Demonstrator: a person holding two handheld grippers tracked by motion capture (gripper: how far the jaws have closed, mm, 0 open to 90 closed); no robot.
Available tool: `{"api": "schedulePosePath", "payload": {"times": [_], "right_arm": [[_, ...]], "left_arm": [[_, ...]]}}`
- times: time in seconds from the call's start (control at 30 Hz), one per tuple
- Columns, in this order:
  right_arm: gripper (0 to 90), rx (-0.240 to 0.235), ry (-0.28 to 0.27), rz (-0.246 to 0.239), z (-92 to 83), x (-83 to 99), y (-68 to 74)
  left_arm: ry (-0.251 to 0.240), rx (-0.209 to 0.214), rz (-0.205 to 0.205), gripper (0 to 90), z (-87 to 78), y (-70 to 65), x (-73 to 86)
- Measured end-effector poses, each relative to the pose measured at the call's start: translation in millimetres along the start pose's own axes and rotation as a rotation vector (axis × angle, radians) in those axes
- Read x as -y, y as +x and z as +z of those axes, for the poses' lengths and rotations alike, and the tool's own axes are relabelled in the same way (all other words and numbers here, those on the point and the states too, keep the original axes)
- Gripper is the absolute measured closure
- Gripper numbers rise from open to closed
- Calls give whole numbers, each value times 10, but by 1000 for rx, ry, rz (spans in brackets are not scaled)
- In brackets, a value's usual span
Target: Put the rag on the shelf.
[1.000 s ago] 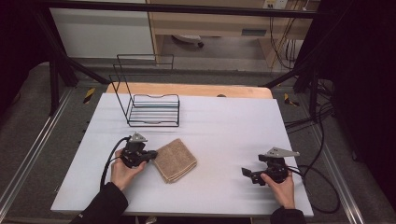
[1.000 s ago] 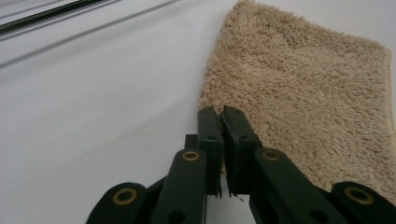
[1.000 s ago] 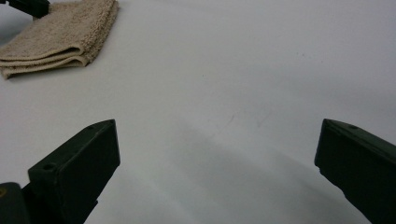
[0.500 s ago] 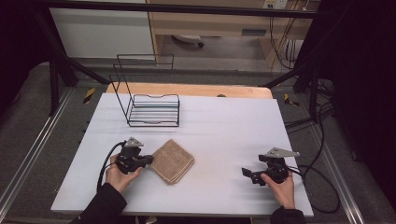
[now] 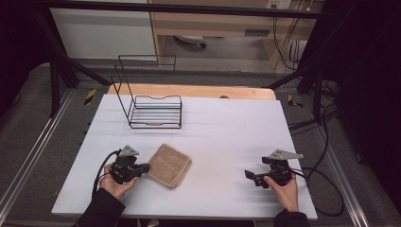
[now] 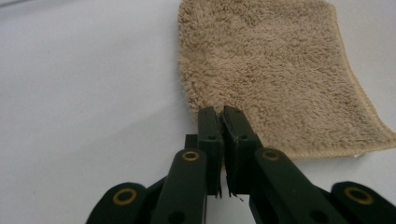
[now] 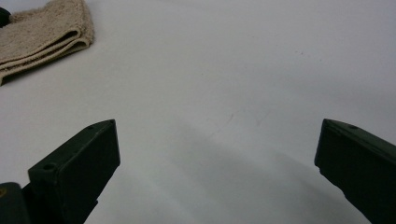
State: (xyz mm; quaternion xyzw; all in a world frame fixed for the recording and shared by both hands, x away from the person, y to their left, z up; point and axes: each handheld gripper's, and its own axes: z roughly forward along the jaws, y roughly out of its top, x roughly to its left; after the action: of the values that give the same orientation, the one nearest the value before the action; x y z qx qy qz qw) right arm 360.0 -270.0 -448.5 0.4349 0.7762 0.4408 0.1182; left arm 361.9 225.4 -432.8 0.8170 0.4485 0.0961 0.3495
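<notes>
High view: a folded tan towel lay flat on the white table, near the left of its near half. The left gripper met the towel's left edge, held by the left hand. The right gripper rested well apart from the towel at the near right, held by the right hand. A black wire rack stood at the far left of the table, apart from both grippers.

Left gripper view: the left gripper had its jaws pressed together on the towel's near edge, close to one corner; the rest of the towel lay flat on the table beyond the jaws.

Right gripper view: the right gripper had its jaws wide apart with only bare table between them. The towel showed at the far left, its folded layers visible at the edge.
</notes>
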Motion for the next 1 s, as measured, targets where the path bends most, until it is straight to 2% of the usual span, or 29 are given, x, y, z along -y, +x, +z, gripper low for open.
{"api": "schedulePosePath", "payload": {"times": [0.43, 0.7, 0.93, 1.0], "right_arm": [[7, 1, 0, 1, -2, -1, 2], [6, 2, 0, 1, -2, -1, 3], [7, 3, 3, 0, 1, -1, 4], [6, 3, 2, -1, 0, -1, 3]], "left_arm": [[5, -23, -21, 860, -125, -119, 166], [3, -20, -22, 857, -161, -162, 233], [8, -27, -14, 843, -159, -187, 263], [8, -19, 5, 820, -154, -179, 268]]}}
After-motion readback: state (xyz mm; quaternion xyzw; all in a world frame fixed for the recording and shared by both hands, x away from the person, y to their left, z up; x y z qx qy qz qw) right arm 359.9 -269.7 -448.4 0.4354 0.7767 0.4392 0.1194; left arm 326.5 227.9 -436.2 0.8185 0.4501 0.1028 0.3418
